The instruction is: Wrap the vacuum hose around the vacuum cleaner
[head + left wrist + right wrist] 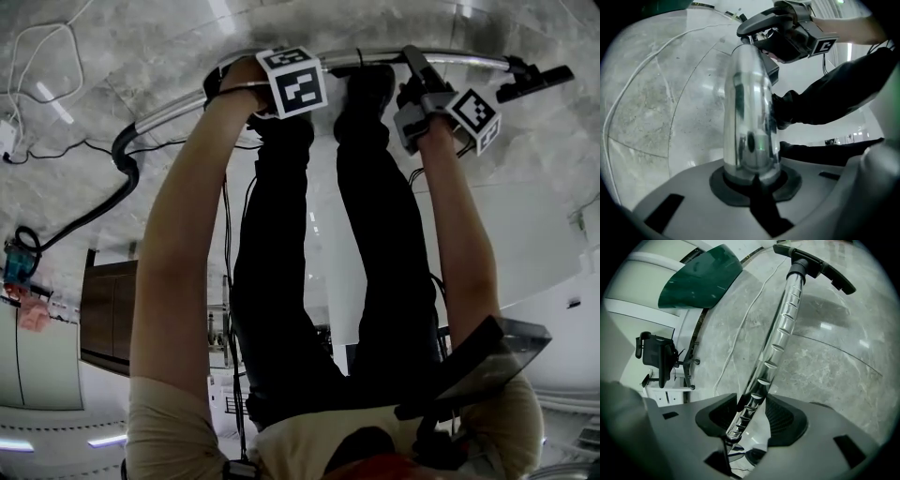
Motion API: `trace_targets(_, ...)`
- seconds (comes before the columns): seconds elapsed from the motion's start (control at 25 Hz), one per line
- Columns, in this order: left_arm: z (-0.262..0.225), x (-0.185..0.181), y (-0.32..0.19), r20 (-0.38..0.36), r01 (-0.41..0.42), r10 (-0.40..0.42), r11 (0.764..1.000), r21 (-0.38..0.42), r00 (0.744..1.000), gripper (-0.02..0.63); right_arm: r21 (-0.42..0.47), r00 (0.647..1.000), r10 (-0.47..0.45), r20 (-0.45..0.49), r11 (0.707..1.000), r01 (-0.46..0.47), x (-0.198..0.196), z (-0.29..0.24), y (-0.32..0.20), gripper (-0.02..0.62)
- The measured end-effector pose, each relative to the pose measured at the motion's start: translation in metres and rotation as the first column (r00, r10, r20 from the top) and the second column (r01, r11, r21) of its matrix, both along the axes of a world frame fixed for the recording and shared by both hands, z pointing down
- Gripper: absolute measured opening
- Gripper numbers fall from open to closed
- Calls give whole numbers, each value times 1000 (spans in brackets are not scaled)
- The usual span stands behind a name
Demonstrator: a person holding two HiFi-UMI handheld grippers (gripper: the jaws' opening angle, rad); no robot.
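A long chrome vacuum wand (375, 58) lies across the top of the head view, held over the marble floor. Its black floor nozzle (534, 82) is at the right end, and a black hose (103, 206) curves away from the left end. My left gripper (242, 82) is shut on the wand near the hose end. In the left gripper view the chrome wand (750, 117) rises straight out of the left gripper (752, 174). My right gripper (419, 75) grips the wand further right. In the right gripper view the wand (780, 329) runs from the right gripper (751, 416) up to the nozzle (818, 266).
A small blue and black machine (19, 258) sits at the hose's far end. A white cable (37, 56) loops on the floor. A wooden cabinet (108, 314) stands at the left. An office chair (656, 357) and a dark green panel (701, 280) show behind. My own legs (375, 234) fill the middle.
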State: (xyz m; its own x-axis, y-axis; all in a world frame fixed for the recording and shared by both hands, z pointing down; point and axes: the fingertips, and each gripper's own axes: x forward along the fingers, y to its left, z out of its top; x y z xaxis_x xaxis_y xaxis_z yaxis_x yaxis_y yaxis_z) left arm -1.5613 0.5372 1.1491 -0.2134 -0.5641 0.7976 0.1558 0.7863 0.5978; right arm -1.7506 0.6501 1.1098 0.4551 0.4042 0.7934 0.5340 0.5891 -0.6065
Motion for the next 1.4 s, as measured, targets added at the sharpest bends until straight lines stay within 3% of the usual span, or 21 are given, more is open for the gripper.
trace_targets(0.28, -67, 29, -21, -97, 69, -67, 997, 18, 993, 54, 37, 996, -24, -83, 999, 27, 34, -47, 3, 193)
trace_targets(0.44, -123, 29, -44, -65, 105, -101, 993, 52, 993, 54, 61, 997, 28, -78, 998, -23, 33, -52, 6, 195)
trace_targets(0.68, -159, 50, -39, -84, 77, -85, 993, -85, 993, 54, -16, 993, -22, -116, 1000, 21, 55, -100, 15, 162)
trace_targets(0.8, -183, 53, -28, -84, 61, -75, 986, -155, 994, 54, -49, 987, 14, -160, 999, -22, 56, -137, 24, 130)
trace_targets(1.0, -233, 57, -19, -64, 79, -101, 957, -278, 993, 54, -80, 972, 16, -233, 996, -36, 62, -213, 28, 87)
trace_targets(1.2, -275, 57, -25, -67, 150, -174, 951, -270, 982, 54, -98, 963, -66, -262, 994, 42, 76, -287, 31, 74)
trace_targets(1.32, -304, 56, -17, -46, 217, -246, 917, -333, 968, 55, -131, 963, -106, -246, 988, 76, 81, -327, 38, 74)
trace_targets(1.4, -325, 62, -11, -37, 289, -324, 886, -363, 945, 109, -143, 962, -114, -247, 986, 80, 86, -352, 38, 74)
